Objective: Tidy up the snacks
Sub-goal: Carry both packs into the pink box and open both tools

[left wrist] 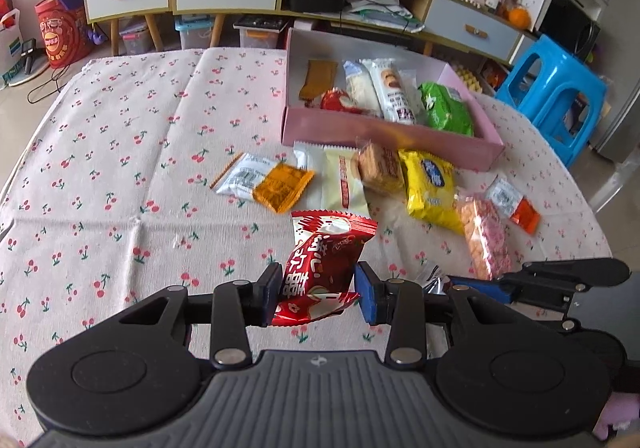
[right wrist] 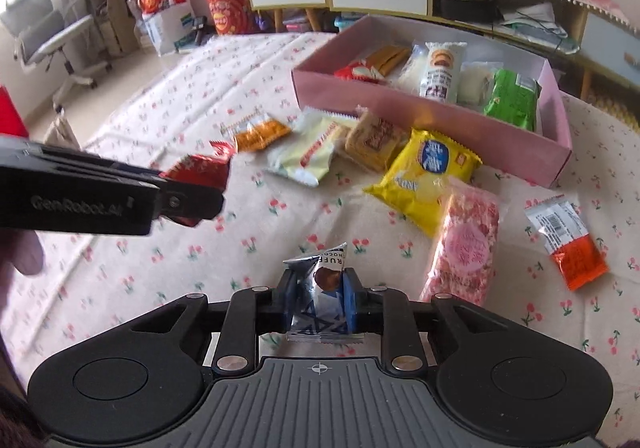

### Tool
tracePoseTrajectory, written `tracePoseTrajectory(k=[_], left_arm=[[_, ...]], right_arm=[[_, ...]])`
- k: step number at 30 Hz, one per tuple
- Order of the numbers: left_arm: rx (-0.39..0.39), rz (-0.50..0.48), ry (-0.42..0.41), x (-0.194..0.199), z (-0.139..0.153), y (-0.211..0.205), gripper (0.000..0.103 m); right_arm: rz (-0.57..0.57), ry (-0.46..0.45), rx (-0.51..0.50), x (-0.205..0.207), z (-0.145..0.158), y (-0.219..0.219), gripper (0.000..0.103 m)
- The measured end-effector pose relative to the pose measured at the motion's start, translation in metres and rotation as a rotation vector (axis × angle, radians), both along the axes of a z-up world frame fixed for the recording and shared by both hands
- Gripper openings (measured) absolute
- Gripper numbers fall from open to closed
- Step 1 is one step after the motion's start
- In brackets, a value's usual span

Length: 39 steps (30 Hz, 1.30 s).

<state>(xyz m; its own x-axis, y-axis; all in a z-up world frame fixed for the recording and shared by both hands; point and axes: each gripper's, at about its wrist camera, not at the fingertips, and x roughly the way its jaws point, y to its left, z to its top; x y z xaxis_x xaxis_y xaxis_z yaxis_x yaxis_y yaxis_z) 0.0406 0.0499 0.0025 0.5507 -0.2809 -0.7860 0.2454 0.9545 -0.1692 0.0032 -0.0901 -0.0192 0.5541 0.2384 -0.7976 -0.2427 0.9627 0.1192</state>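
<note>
The left gripper (left wrist: 318,294) is clamped on a red packet (left wrist: 324,272), held above the cherry-print surface (left wrist: 120,167), nearer the camera than the pink box (left wrist: 392,135). The right gripper (right wrist: 318,298) is clamped on a small silver packet (right wrist: 320,284), also on the near side of the box. The box holds a green packet (right wrist: 514,99), white packets and a red one. Just in front of the box lie an orange-and-white packet (left wrist: 266,181), a cream packet (left wrist: 344,183), a biscuit pack (left wrist: 380,167), a yellow packet (left wrist: 430,183), a pink pack (left wrist: 482,238) and another orange packet (right wrist: 566,242).
</note>
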Motion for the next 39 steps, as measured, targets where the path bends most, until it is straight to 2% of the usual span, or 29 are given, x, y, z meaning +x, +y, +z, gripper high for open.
tracePoseTrajectory(k=[6,12,18,21,24,28,33,39], left_arm=[[-0.041,0.032,-0.033,0.009,0.015,0.002,0.036],[-0.077,0.073,-0.064,0.023,0.026,0.002,0.036],[-0.142,0.093,-0.075,0.043,0.033,-0.005,0.036],[-0.126,0.060,-0.094,0.060,0.033,-0.013,0.036],[-0.102,0.030,-0.124,0.076,0.031,-0.021,0.036],[-0.164,0.022,-0.123,0.094,0.020,-0.027,0.036],[-0.144,0.014,-0.137,0.114,0.010,-0.042,0.036],[-0.190,0.016,-0.125,0.128,0.003,-0.055,0.037]], right_arm=[[-0.071,-0.031,0.059,0.014,0.021,-0.006,0.022],[-0.206,-0.084,0.146,0.038,0.047,-0.029,0.022],[-0.343,-0.065,0.252,0.067,0.058,-0.060,0.022],[-0.385,-0.059,0.288,0.084,0.061,-0.077,0.022],[-0.428,-0.043,0.365,0.100,0.058,-0.095,0.023],[-0.460,-0.034,0.405,0.118,0.047,-0.112,0.023],[-0.505,0.007,0.483,0.133,0.023,-0.136,0.023],[-0.531,0.036,0.528,0.142,0.008,-0.149,0.023]])
